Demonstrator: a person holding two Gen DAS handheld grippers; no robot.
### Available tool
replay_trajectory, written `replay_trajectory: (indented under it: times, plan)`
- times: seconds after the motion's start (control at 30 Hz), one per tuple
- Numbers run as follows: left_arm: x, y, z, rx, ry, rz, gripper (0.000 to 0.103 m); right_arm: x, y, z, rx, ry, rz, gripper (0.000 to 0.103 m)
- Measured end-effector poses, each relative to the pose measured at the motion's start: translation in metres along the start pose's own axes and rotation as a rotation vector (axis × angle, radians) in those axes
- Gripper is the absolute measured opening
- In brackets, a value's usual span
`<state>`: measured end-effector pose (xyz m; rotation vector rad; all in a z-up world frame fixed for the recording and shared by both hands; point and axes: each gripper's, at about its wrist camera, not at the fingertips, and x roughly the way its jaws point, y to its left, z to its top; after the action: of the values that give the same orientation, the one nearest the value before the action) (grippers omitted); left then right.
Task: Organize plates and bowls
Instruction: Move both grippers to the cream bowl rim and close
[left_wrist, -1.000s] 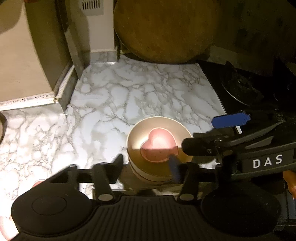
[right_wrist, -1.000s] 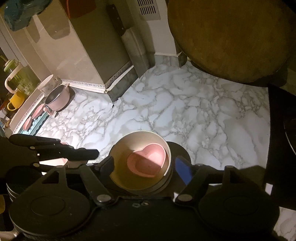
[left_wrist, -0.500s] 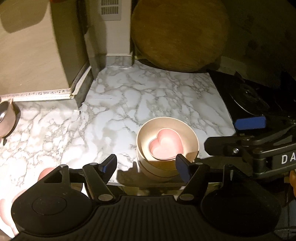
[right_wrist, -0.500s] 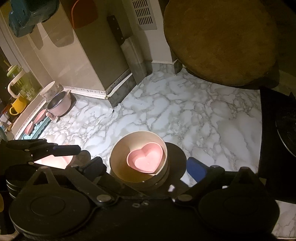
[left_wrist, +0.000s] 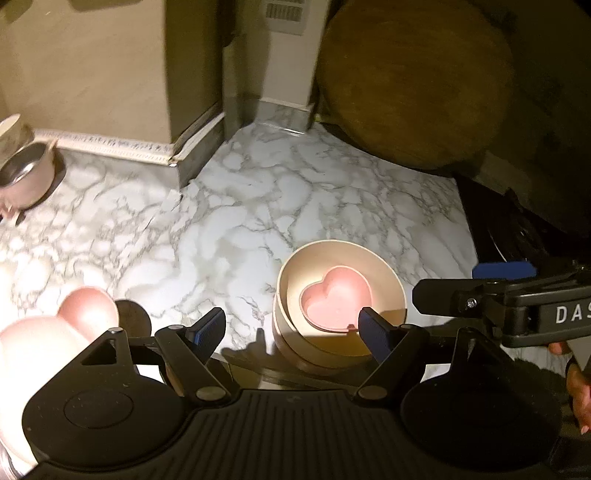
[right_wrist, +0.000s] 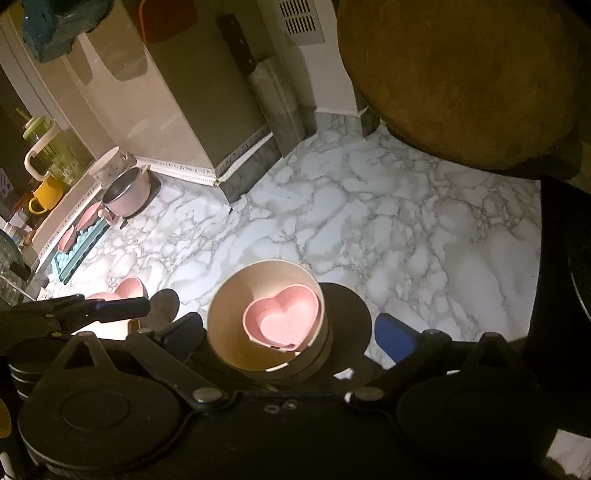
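Note:
A pink heart-shaped bowl (left_wrist: 334, 301) sits inside a stack of beige round bowls (left_wrist: 306, 266) on the marble counter; it also shows in the right wrist view (right_wrist: 282, 319), in the beige bowls (right_wrist: 236, 299). My left gripper (left_wrist: 293, 330) is open and empty, its right finger near the stack's front rim. My right gripper (right_wrist: 291, 334) is open around the stack without gripping it. Another pink heart bowl (left_wrist: 88, 308) lies at the lower left, also in the right wrist view (right_wrist: 129, 288).
A large round wooden board (left_wrist: 413, 77) leans at the back right. A black stove (left_wrist: 517, 236) borders the counter's right. A pink pot (right_wrist: 127, 195), mugs, a jar and a blue rack with pink dishes (right_wrist: 79, 240) stand far left. A wall column (right_wrist: 236, 110) juts out.
Both grippers have drawn back and risen from the stack. The left gripper let go of the pink heart bowl and shifted left, bringing the second pink bowl into view.

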<state>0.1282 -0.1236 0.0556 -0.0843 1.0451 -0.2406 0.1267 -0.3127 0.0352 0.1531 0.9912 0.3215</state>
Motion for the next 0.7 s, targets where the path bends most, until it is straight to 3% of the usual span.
replay_trajectory:
  times: [0.4,0.7]
  plan:
    - [0.037,0.008,-0.013,-0.188,0.059,0.072,0.079,0.043,-0.031,0.006,0.06,0.091,0.007,0.097]
    - [0.06,0.009,-0.023,-0.273,0.077,0.09,0.079,0.076,-0.037,0.004,0.096,0.146,-0.005,0.083]
